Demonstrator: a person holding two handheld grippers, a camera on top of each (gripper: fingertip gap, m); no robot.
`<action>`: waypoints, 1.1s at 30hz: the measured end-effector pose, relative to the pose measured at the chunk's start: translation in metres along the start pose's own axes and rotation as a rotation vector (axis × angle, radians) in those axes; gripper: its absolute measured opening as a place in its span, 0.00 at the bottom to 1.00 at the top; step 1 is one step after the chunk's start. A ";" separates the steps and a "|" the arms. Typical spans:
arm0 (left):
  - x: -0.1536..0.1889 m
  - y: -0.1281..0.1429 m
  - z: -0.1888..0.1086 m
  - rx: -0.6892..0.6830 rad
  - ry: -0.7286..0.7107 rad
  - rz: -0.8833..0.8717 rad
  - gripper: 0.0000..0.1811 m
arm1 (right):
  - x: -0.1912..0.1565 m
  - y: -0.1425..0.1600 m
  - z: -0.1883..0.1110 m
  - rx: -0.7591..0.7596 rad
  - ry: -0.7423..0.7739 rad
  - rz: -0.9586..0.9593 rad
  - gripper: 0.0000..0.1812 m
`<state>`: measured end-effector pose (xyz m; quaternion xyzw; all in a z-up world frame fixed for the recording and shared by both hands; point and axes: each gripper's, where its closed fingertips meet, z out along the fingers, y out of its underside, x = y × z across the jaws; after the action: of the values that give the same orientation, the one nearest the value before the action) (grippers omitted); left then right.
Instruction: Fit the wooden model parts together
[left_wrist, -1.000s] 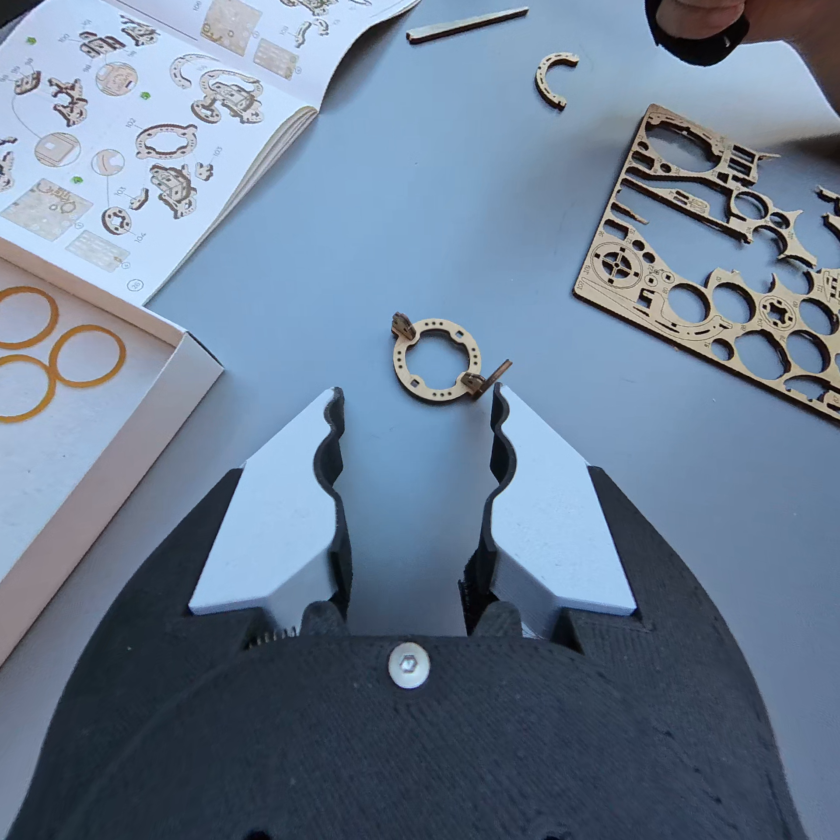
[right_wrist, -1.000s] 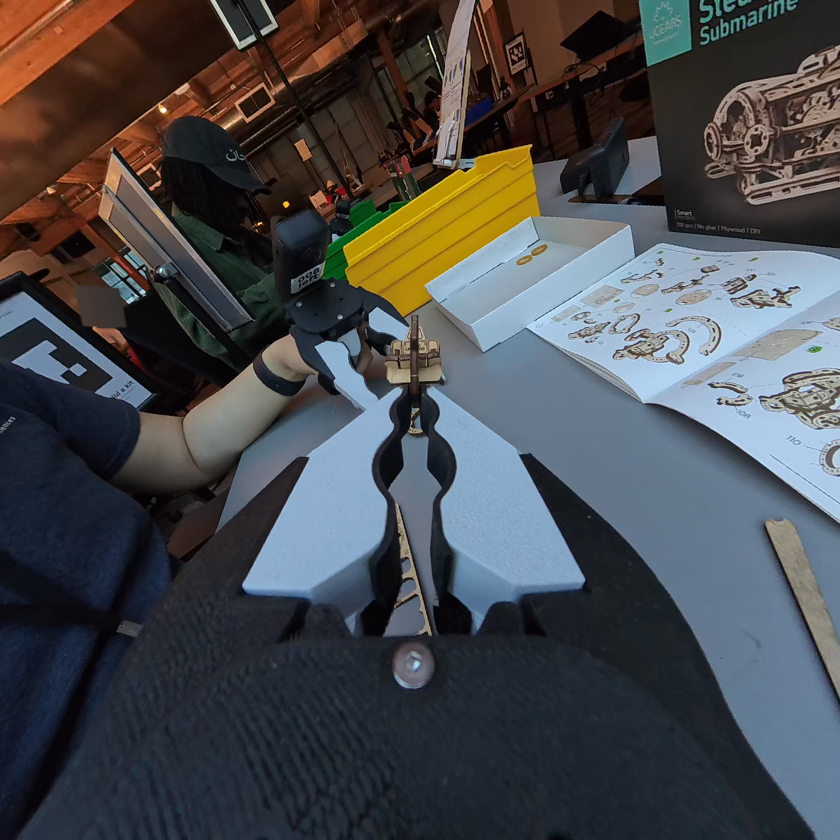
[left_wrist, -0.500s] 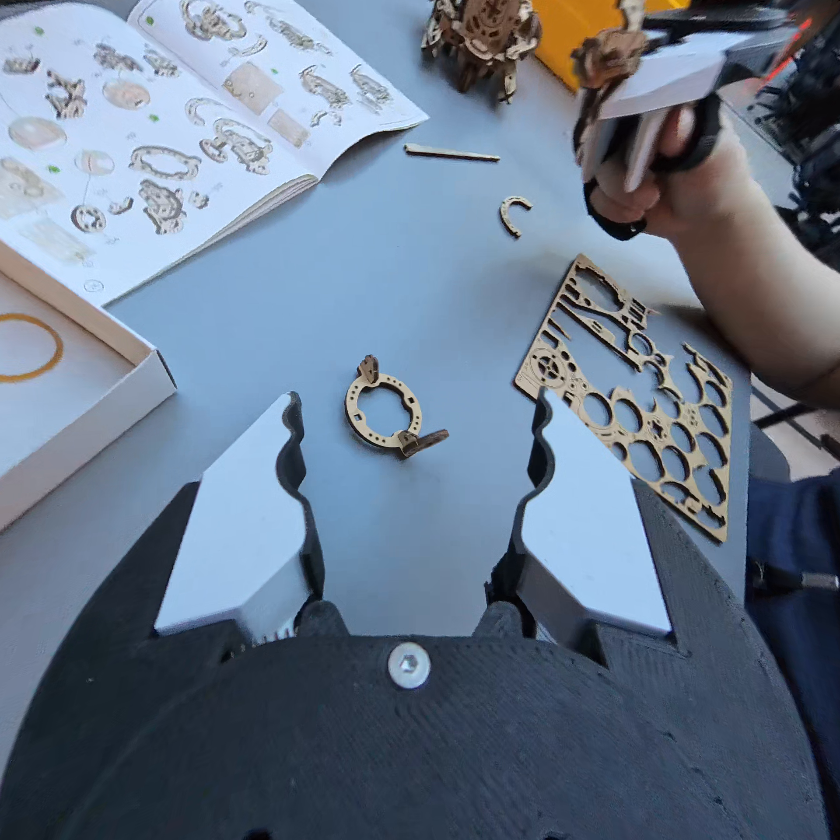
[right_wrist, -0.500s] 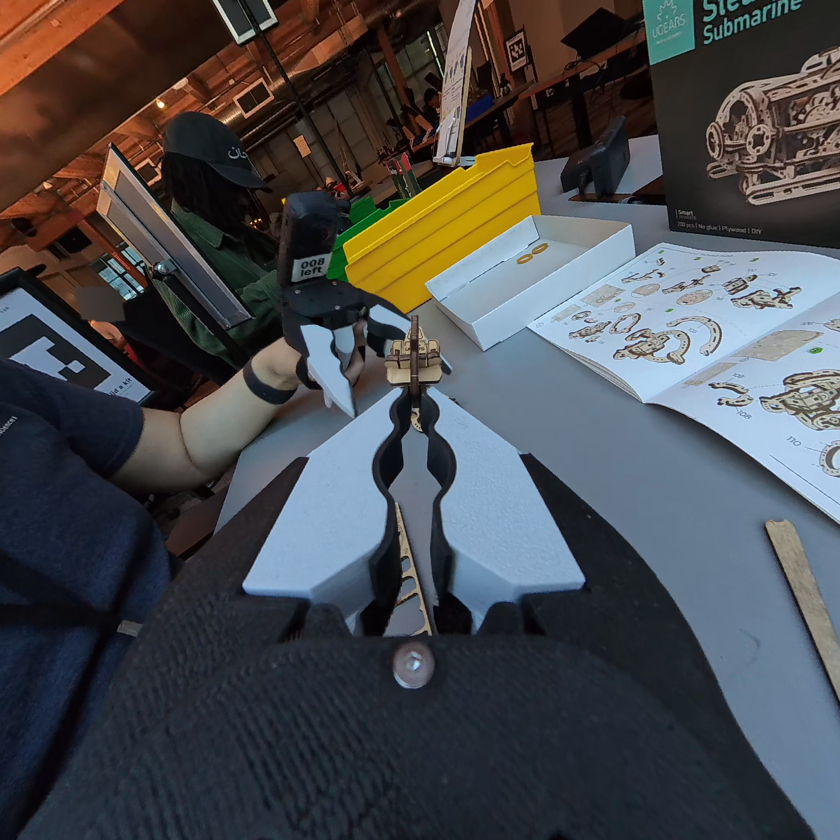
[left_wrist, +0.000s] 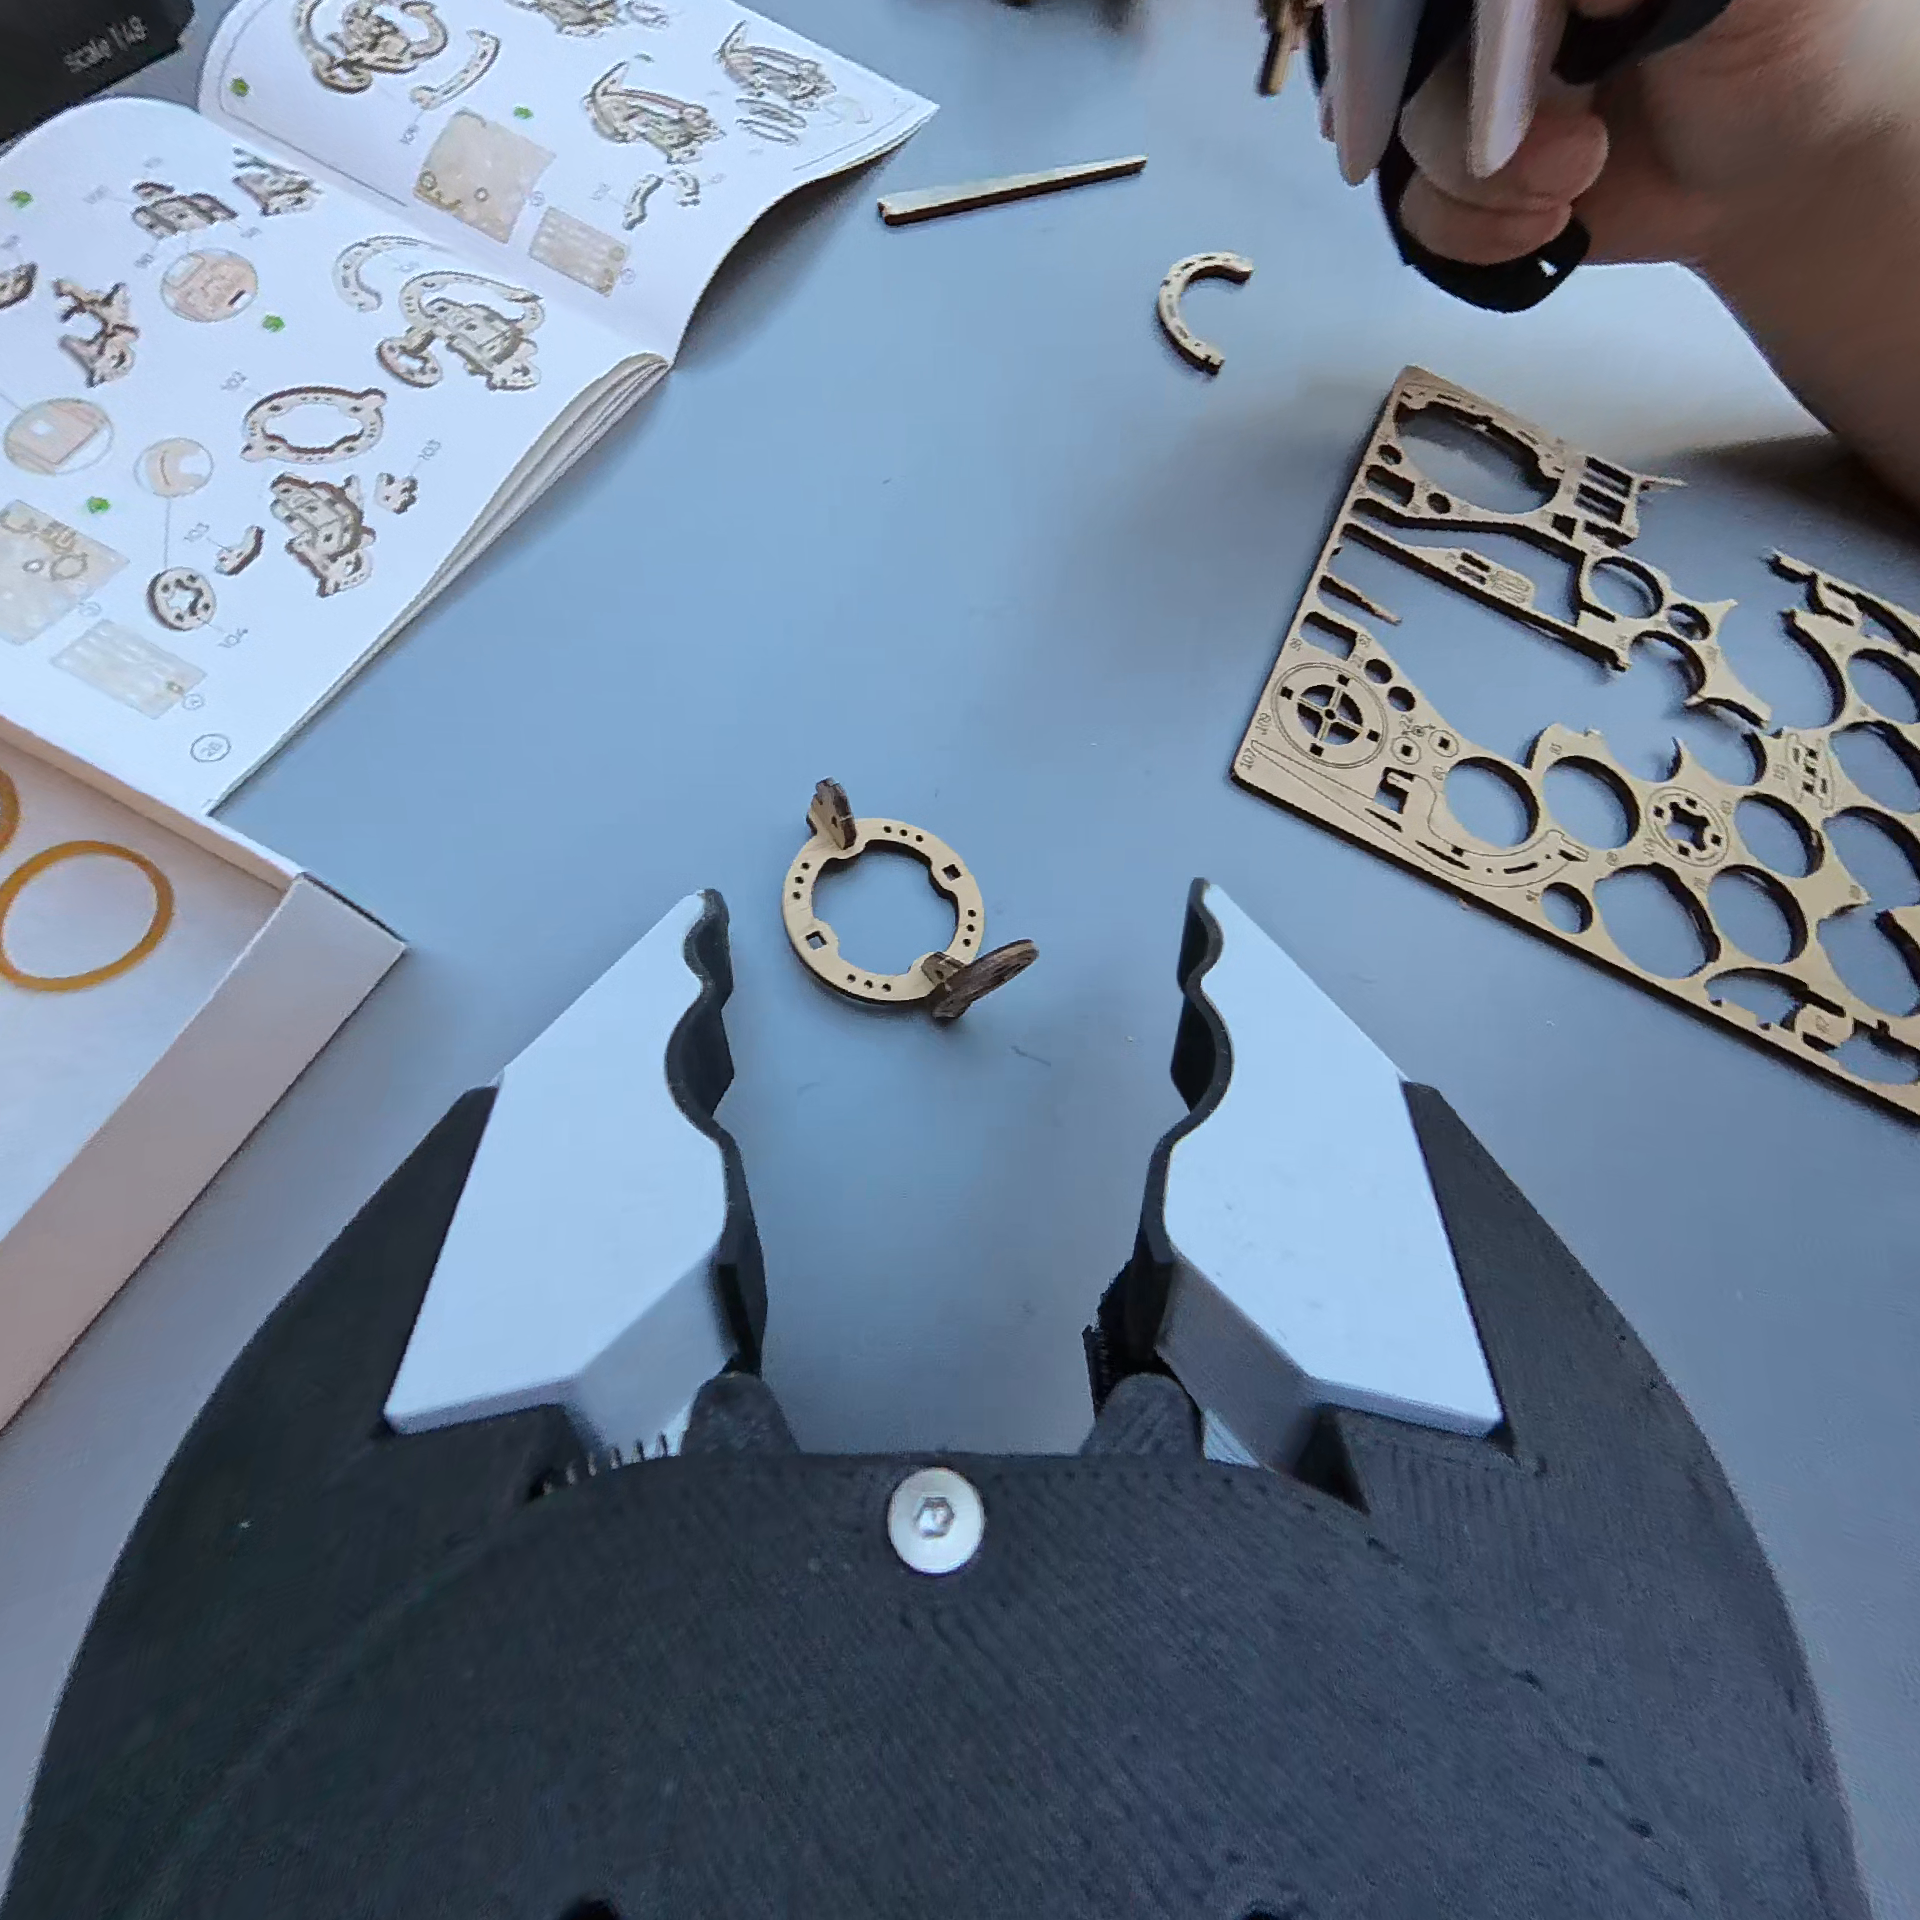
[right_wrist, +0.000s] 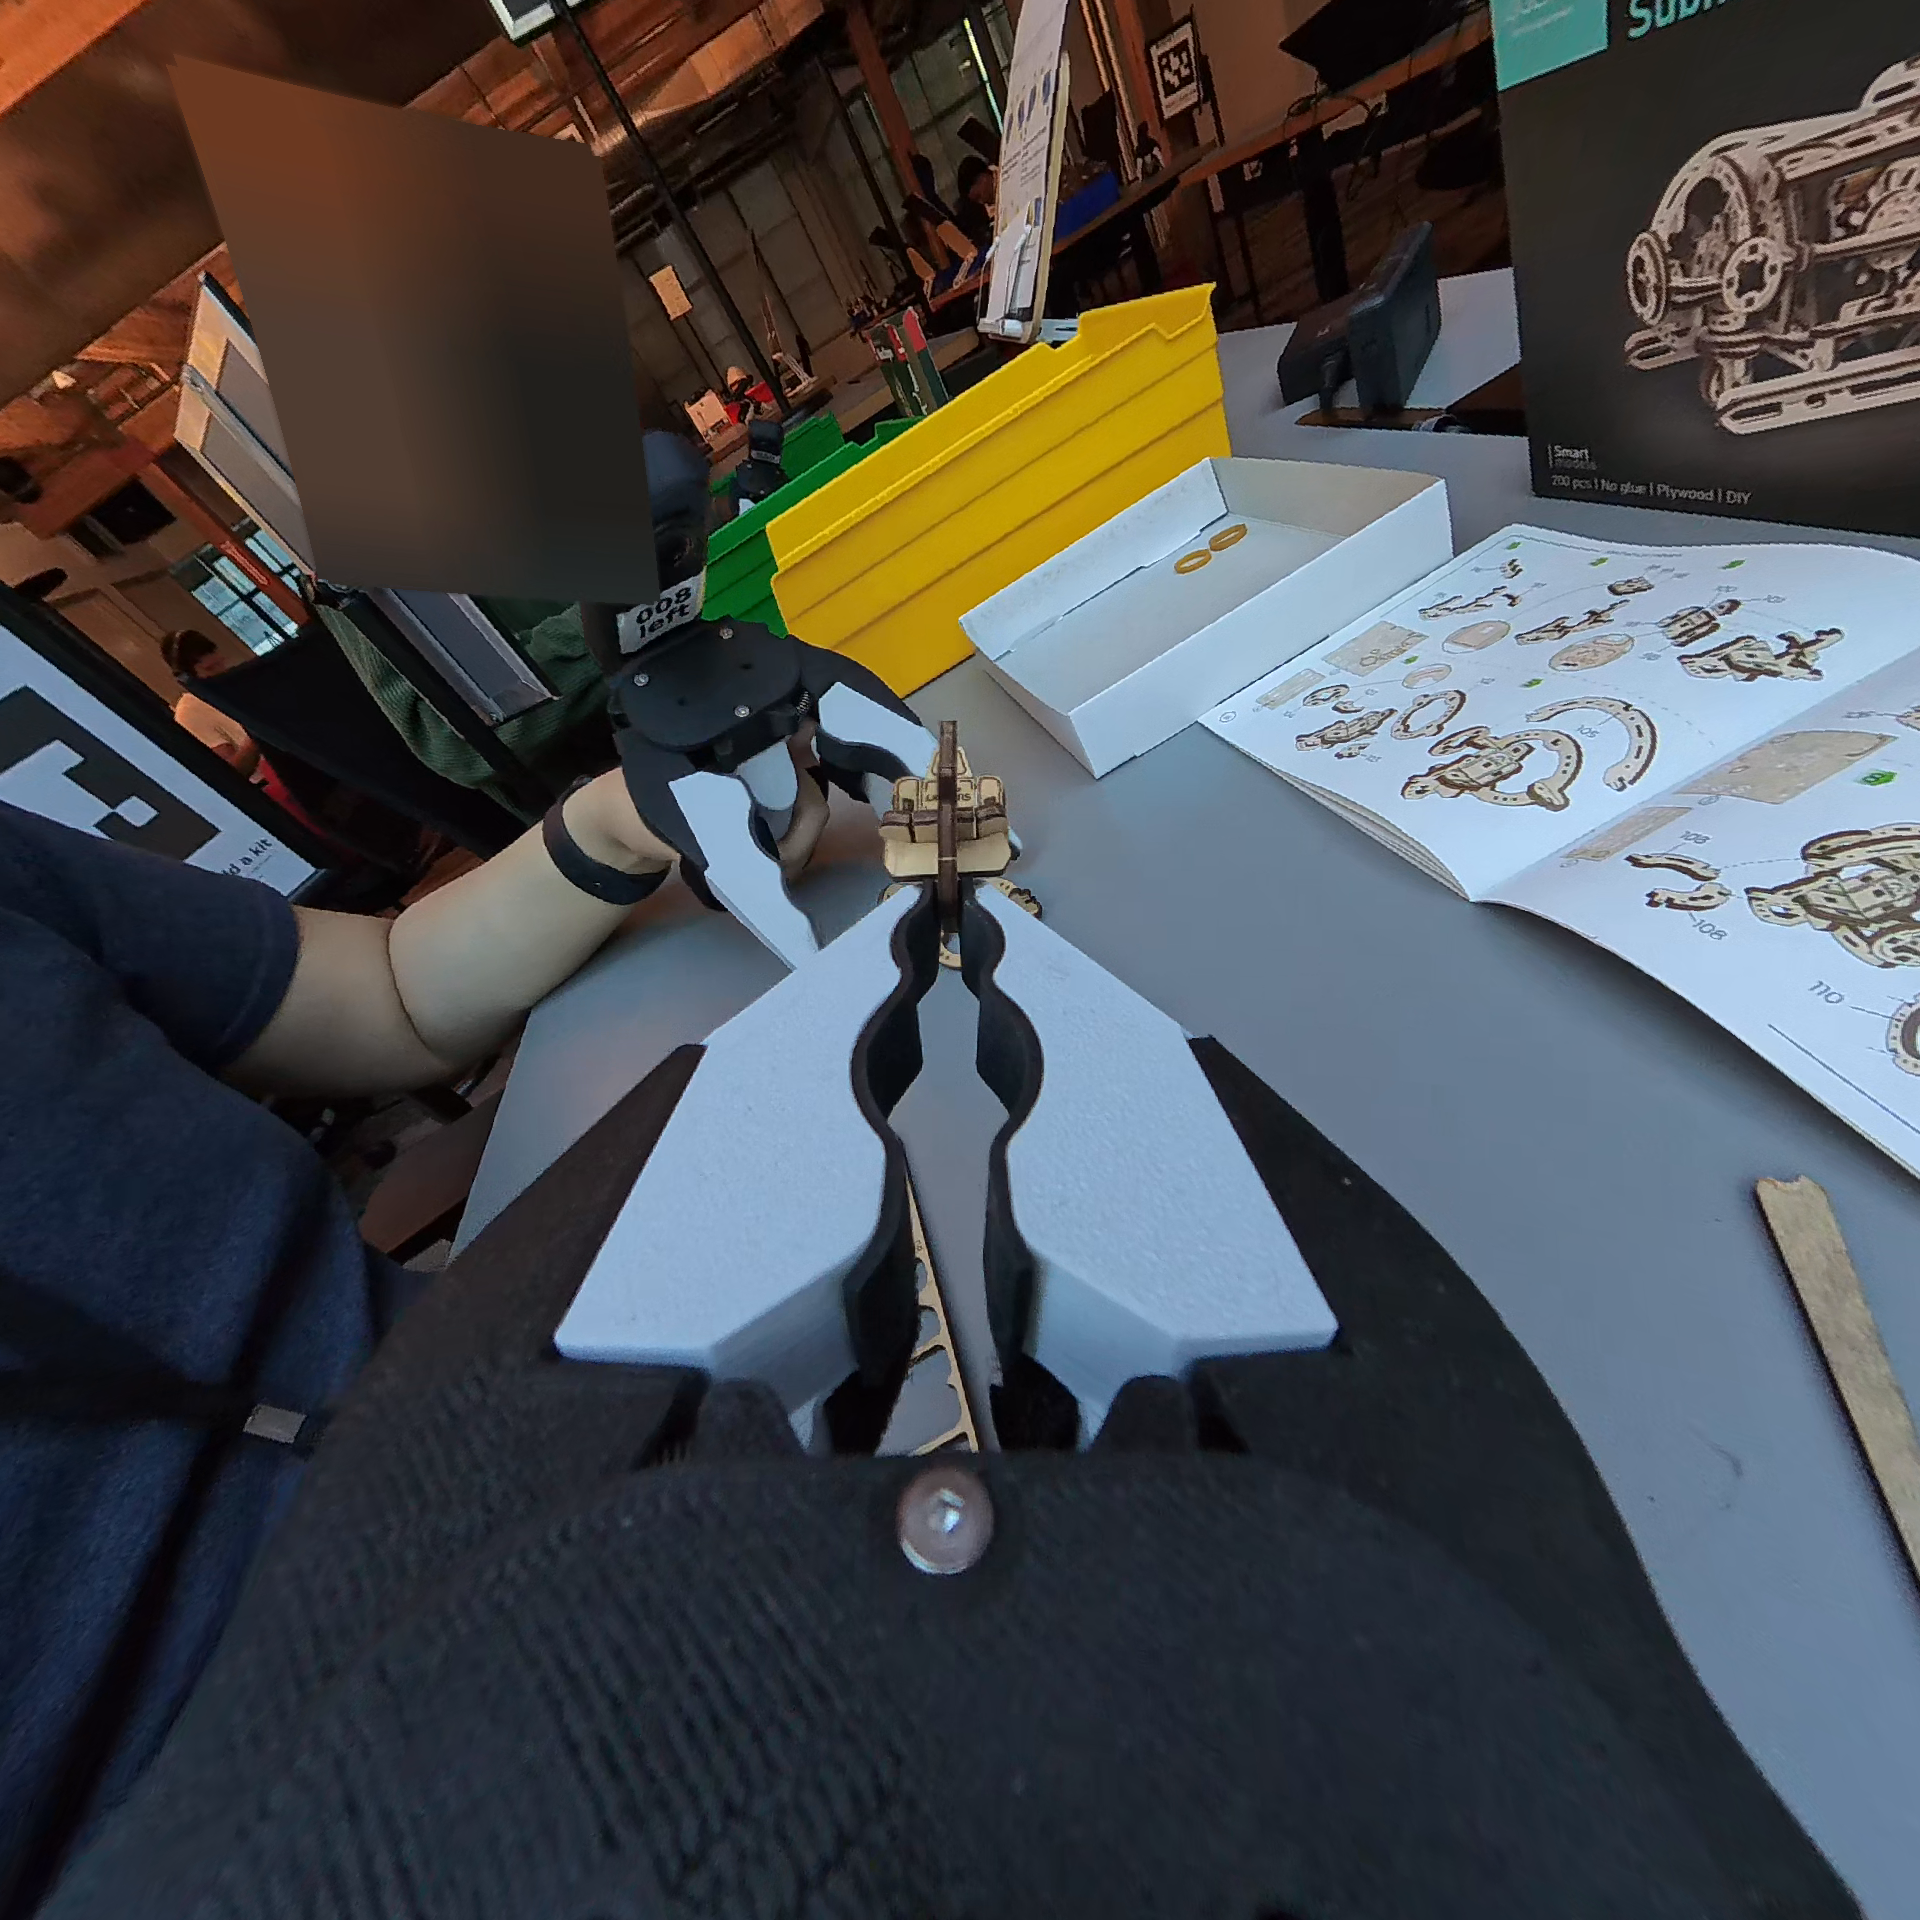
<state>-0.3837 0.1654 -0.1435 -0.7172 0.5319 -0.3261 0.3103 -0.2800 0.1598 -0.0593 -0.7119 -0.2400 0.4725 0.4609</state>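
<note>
Desk (left_wrist: 935, 582), grey, bearing a flat wooden ring part (left_wrist: 883, 914) just ahead of the spread left claw (left_wrist: 951, 904). Right claw (right_wrist: 943, 902) pinches a small wooden assembly (right_wrist: 945, 821). Shallow white cardboard box (right_wrist: 1340, 551) holds yellow rubber bands (left_wrist: 83, 914).

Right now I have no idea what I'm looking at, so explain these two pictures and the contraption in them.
No robot here: a person holds a hand-gripper in each hand, each with a camera looking along its two fingers. The left gripper is open above a grey table, over a wooden ring part. Nearby lie an instruction booklet, a punched-out plywood sheet, a curved piece, a wooden stick and a white box. The right gripper is shut on a small wooden assembly.
</note>
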 end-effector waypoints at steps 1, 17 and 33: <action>0.002 -0.001 0.000 0.003 0.008 0.014 0.47 | 0.000 0.000 0.000 -0.002 0.002 -0.004 0.01; -0.004 0.003 -0.010 -0.002 -0.039 0.175 0.41 | -0.004 0.019 0.014 -0.109 0.034 -0.100 0.01; -0.005 0.008 -0.007 0.006 -0.030 0.224 0.40 | -0.013 0.043 0.033 -0.227 0.042 -0.157 0.01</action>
<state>-0.3948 0.1678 -0.1458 -0.6571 0.6032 -0.2801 0.3548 -0.3194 0.1445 -0.0953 -0.7483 -0.3371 0.3897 0.4178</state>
